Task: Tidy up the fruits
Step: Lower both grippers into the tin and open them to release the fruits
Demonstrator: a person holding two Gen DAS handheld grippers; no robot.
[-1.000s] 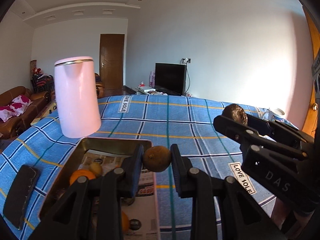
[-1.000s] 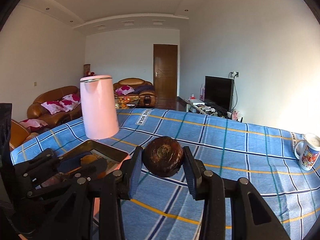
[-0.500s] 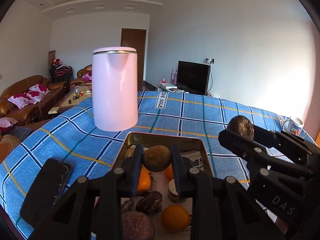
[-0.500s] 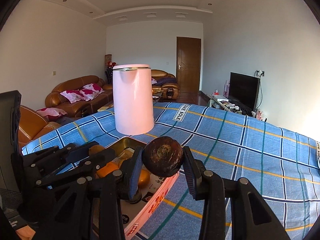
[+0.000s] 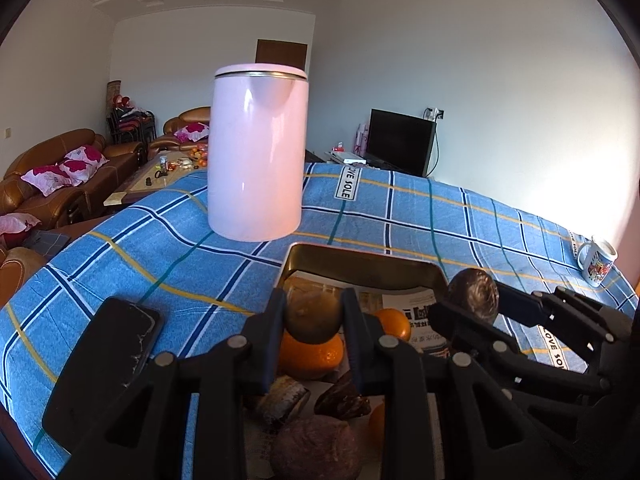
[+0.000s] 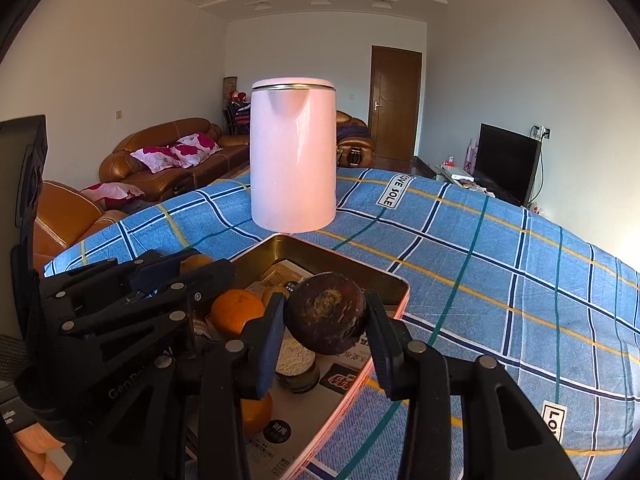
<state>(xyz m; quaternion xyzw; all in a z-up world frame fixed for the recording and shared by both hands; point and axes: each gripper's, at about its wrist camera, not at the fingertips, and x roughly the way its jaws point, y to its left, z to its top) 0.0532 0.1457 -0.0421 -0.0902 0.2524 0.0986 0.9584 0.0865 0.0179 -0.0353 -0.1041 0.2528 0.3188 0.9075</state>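
Observation:
My left gripper (image 5: 313,316) is shut on a small brown-green round fruit (image 5: 312,314) and holds it above the gold metal tray (image 5: 360,266). The tray is lined with newspaper and holds oranges (image 5: 311,354) and several dark fruits (image 5: 316,448). My right gripper (image 6: 326,318) is shut on a dark brown round fruit (image 6: 326,318) over the tray's right side (image 6: 394,280). In the left wrist view the right gripper (image 5: 472,296) sits to the right with its fruit. In the right wrist view the left gripper (image 6: 192,270) sits to the left.
A tall pink kettle (image 5: 258,156) stands just behind the tray on the blue checked cloth (image 5: 440,216). A black phone (image 5: 106,364) lies left of the tray. A printed mug (image 5: 598,258) stands far right. Sofas and a TV are beyond the table.
Both grippers have moved left and forward with their fruits, from over the bare cloth to over the tray. The kettle now looks closer and more central.

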